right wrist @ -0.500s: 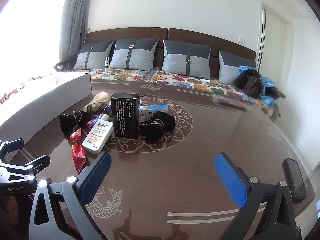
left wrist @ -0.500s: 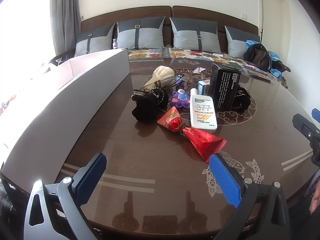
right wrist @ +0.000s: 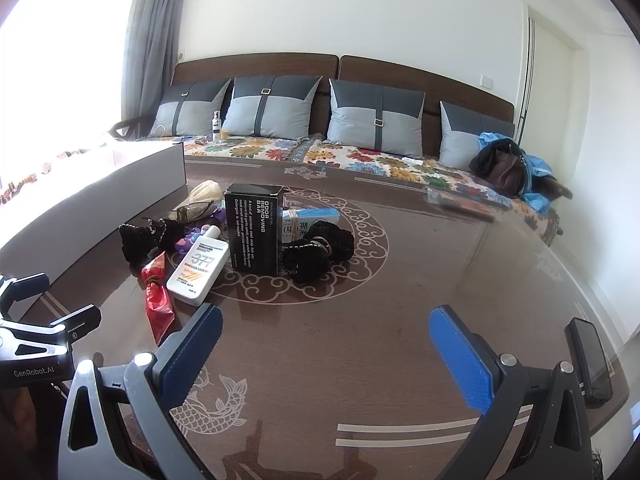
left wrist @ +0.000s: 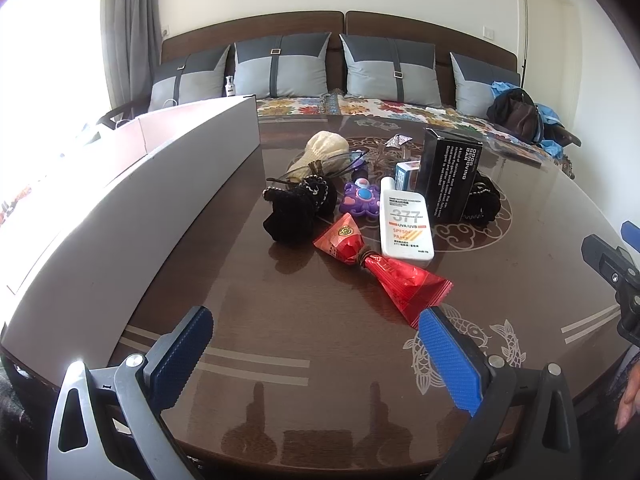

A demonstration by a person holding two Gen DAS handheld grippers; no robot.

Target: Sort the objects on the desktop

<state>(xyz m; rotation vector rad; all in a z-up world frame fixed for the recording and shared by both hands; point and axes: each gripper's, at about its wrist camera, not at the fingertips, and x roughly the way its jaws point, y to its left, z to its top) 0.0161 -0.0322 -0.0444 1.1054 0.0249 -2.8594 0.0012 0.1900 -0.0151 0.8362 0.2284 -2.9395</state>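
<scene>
Nothing moved, left tongs [left wrist: 316, 334] and right tongs [right wrist: 326, 332] spread wide, tilted downward

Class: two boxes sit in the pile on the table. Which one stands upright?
The black box lettered "Odor Removing Bar" stands on end; the small blue-and-white box behind it lies flat.

A dark wood counter [right wrist: 420, 280] with pale scroll and fish inlays fills the foreground. Behind it runs a sofa [right wrist: 360, 160] with a floral cover, four grey cushions [right wrist: 272, 108] and a brown back. White walls [right wrist: 360, 8]; a grey curtain [right wrist: 154, 40] beside a bright window [right wrist: 60, 40].
</scene>
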